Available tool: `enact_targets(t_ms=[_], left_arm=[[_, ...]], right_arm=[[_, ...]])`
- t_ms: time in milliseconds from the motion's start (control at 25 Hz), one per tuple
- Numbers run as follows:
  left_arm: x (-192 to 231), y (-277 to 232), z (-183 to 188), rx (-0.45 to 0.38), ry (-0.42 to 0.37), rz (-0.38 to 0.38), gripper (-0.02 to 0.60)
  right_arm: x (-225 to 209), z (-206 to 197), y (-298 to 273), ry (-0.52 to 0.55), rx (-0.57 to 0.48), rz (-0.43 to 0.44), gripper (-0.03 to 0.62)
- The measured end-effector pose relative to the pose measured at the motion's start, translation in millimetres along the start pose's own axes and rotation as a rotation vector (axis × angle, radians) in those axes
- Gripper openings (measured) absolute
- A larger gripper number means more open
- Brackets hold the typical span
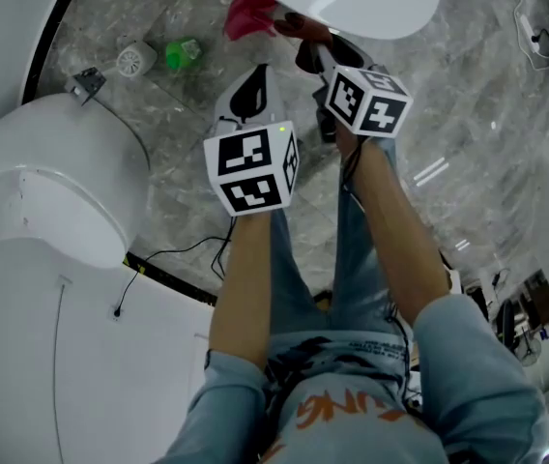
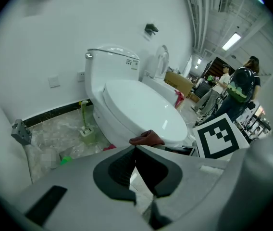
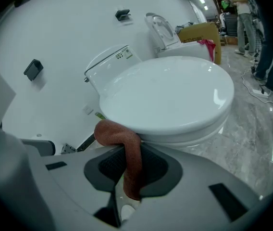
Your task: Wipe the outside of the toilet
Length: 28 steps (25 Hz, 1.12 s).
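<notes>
The jaws of my right gripper [image 3: 129,150] pinch only a fold of the reddish cloth [image 3: 115,131], bunched under the lid rim of the toilet [image 3: 165,95], while the jaws of my left gripper [image 2: 136,148] are closed on nothing, so I judge a hard wipe could tug the cloth free.

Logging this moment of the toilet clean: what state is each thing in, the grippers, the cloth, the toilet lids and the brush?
Left gripper: shut, nothing between its jaws.
Right gripper: shut on the cloth.
Cloth: clamped, its bunched end at the bowl, just under the lid's edge.
Near toilet lid: down.
Far toilet lid: raised.
Toilet brush: upright in its holder.
</notes>
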<state>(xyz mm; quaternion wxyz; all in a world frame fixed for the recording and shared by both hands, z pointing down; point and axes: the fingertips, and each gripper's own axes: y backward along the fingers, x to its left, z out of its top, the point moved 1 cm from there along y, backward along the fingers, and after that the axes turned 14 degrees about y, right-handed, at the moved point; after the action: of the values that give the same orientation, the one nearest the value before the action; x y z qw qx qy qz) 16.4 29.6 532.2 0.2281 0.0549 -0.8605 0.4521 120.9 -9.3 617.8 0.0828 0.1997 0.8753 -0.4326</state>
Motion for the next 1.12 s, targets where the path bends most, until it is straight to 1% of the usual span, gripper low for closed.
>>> enact_targets(t_ms=[360,560,720,840,920,1040,1120], left_arm=[[-48.2,-18.5,-25.3,0.043,-0.021,-0.007,-0.006],[-75.1,-29.9,-35.0,0.063,-0.032,-0.03,-0.006],[-83.0,-33.7,-40.6,0.066,-0.027,-0.038,-0.006],[-81.1,-32.7,-44.7,0.072,-0.019,-0.041,-0.006],[-71.5,-27.4,-44.1,0.07,-0.013,-0.037,-0.006],[-45.6,-16.0,-40.6,0.059,0.008,-0.02,-0.006],[-25.5,-7.3,-37.5,0.044,0.033,-0.002,-0.006]], right_arm=[[-48.7,-15.5,31.5,-0.003,0.029,-0.004,0.074],[-81.7,-19.4,48.9,-0.017,0.037,-0.039,0.074],[-102.6,-20.2,60.1,-0.021,0.031,-0.07,0.074],[-119.7,-22.9,68.5,-0.036,0.027,-0.11,0.072],[-121.7,-29.3,72.6,-0.046,0.035,-0.132,0.072],[-102.7,-41.6,73.5,-0.043,0.055,-0.129,0.072],[-82.0,-51.8,68.8,-0.025,0.082,-0.105,0.072]])
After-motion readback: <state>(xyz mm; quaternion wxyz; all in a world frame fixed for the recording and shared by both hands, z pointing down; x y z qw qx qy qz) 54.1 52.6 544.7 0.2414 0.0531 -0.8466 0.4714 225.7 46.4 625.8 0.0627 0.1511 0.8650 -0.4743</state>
